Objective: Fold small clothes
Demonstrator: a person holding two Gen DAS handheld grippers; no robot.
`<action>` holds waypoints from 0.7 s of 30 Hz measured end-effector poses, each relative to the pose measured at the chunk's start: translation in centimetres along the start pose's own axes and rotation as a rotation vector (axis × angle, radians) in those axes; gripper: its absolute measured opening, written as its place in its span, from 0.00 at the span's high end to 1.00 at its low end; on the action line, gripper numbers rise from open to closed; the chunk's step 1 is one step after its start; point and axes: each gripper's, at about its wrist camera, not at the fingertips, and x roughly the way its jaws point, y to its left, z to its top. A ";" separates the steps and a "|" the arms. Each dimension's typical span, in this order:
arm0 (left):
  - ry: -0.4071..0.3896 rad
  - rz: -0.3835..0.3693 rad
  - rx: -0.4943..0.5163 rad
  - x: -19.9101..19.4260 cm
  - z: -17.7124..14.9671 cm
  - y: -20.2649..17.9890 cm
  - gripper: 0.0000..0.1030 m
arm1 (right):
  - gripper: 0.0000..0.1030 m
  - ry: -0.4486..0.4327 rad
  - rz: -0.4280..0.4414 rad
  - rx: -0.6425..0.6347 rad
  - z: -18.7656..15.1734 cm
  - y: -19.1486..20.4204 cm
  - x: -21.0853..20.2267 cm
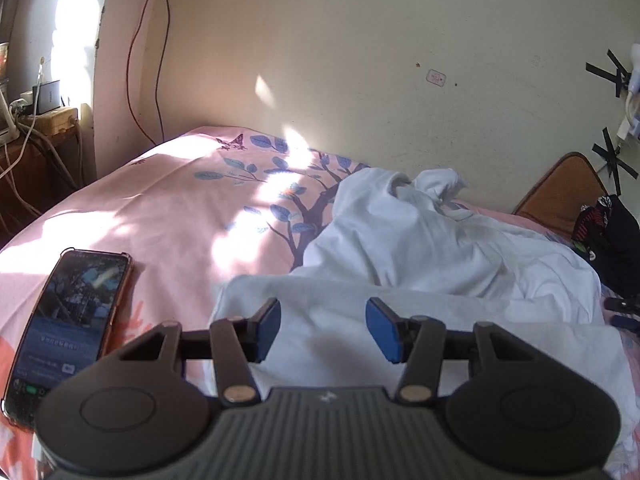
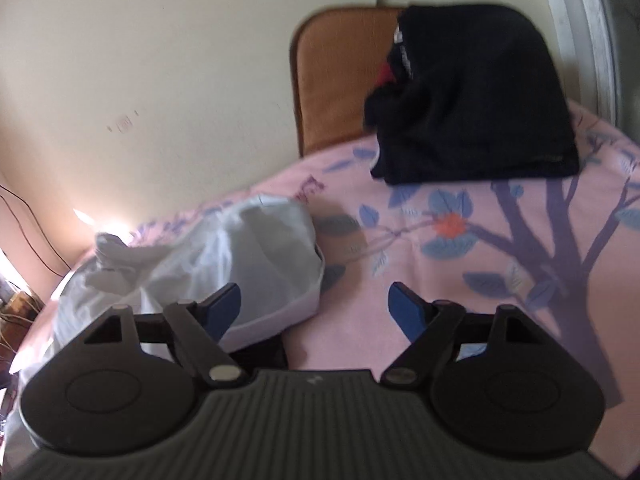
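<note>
- A white garment [image 1: 420, 264] lies rumpled across the pink, tree-printed bed sheet [image 1: 160, 208], its near edge spread flat toward the viewer and its far end bunched into a knot near the wall; it looks like the piece waiting to be folded.
- The left claw [image 1: 323, 330] hangs low over that flat near edge, its blue pads about half apart with nothing between them (no cloth is pinched, only white fabric showing below the gap), a stance that reads as lining up for a grab at the hem.
- The right claw [image 2: 316, 312] stands wide open and empty at the garment's other side, one pad in front of the white cloth [image 2: 240, 264] and the other over bare sheet [image 2: 480, 320], likely placed to take a second corner so the piece can be lifted or drawn flat by both hands.
- A dark pile of clothes [image 2: 472, 100] sits apart at the head of the bed against a brown cushion [image 2: 336, 80], seemingly set aside there; whether it is folded is hard to judge.
- A phone [image 1: 68, 328] rests screen-up on the sheet just left of the garment, clear of the working area.
- Hard to make out: the right-hand view is blurred, so the cloth's edges there are soft; the garment's sleeves and collar cannot be picked out; the claw housings hide the nearest strip of bed; and the person holding the claws is out of frame.
</note>
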 end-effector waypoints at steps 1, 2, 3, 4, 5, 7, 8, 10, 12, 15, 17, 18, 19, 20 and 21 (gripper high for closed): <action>0.001 -0.004 0.020 -0.1 -0.4 -0.6 0.53 | 0.37 0.031 0.002 -0.008 -0.4 0.3 1.3; 0.001 -0.009 0.036 -0.2 -0.7 -1.0 0.53 | 0.39 -0.008 -0.018 -0.055 -0.8 1.2 1.4; 0.003 -0.020 0.043 -0.2 -1.0 -1.4 0.53 | 0.49 0.014 -0.004 -0.086 -0.9 1.8 1.7; 0.007 -0.040 0.043 0.0 -1.1 -1.7 0.53 | 0.55 0.029 0.023 -0.087 -0.7 2.2 1.9; 0.011 -0.063 0.042 0.1 -1.2 -2.0 0.53 | 0.55 0.026 0.041 -0.077 -0.7 2.3 1.7; 0.011 -0.093 0.057 0.6 -1.3 -2.8 0.53 | 0.56 0.002 0.044 -0.071 -0.5 2.2 0.8; 0.010 -0.099 0.066 0.8 -1.4 -3.1 0.53 | 0.56 -0.010 0.038 -0.077 -0.6 2.0 0.3; 0.018 -0.120 0.086 1.6 -1.3 -4.1 0.53 | 0.56 -0.019 0.017 -0.093 -0.6 1.6 -0.8; 0.031 -0.147 0.097 2.4 -1.3 -5.0 0.53 | 0.54 0.003 0.015 -0.103 -0.8 1.3 -1.1; 0.040 -0.174 0.115 3.3 -1.4 -6.3 0.53 | 0.53 0.049 0.021 -0.143 -1.8 2.1 -0.4; 0.054 -0.184 0.117 3.7 -1.6 -6.9 0.53 | 0.49 0.025 0.012 -0.196 -2.7 3.4 0.1; 0.061 -0.184 0.119 3.9 -1.8 -7.1 0.53 | 0.55 0.017 0.007 -0.231 -3.0 4.2 0.3; 0.068 -0.182 0.121 4.0 -2.0 -7.3 0.53 | 0.93 0.022 0.012 -0.265 -3.2 4.9 0.6; 0.073 -0.181 0.125 4.1 -2.2 -7.4 0.53 | 0.92 0.045 0.041 -0.271 -3.1 5.4 0.7; 0.078 -0.177 0.132 4.1 -2.4 -7.5 0.53 | 0.92 0.027 0.037 -0.268 -3.0 5.6 0.5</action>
